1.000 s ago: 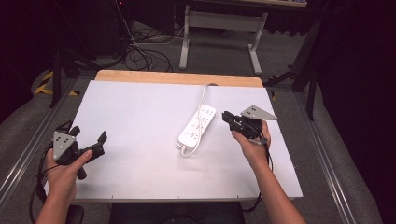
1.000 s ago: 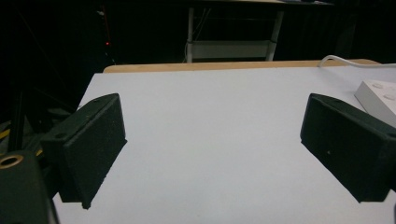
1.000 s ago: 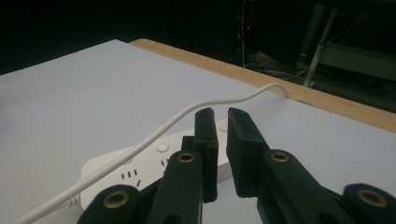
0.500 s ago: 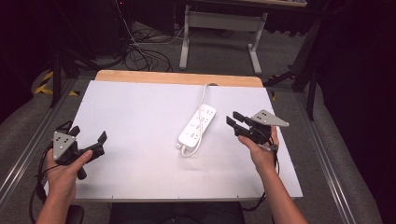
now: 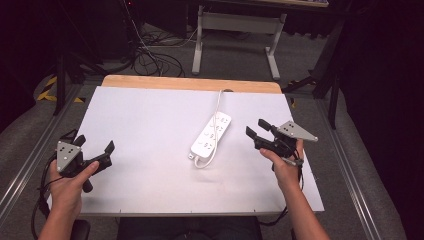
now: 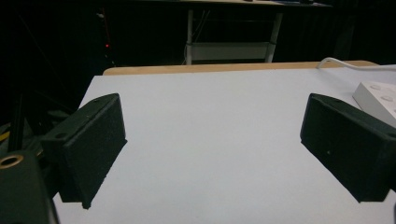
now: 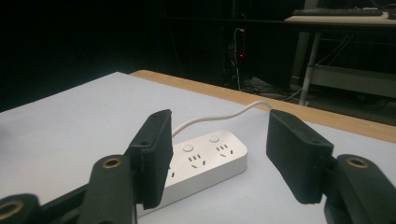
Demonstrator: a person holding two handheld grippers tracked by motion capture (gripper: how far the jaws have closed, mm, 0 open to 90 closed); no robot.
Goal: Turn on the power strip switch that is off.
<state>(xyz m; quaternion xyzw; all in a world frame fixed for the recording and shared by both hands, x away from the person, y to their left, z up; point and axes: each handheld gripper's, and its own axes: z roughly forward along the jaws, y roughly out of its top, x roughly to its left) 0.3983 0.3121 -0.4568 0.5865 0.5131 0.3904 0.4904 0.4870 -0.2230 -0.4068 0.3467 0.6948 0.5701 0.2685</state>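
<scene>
A white power strip (image 5: 212,140) with a white cord (image 5: 218,102) lay near the middle of the white table (image 5: 150,175), its sockets and round buttons facing up; no writing on it could be read. The left gripper (image 5: 94,151) hung well left of the strip, jaws spread wide and empty. The right gripper (image 5: 256,129) sat just right of the strip, released too, and its own view showed the strip's (image 7: 205,161) socket slots clearly.

My left view's right edge cuts off the strip (image 6: 379,95). In my right view, a jaw hides the strip's near end; its cord (image 7: 219,116) passes behind.
</scene>
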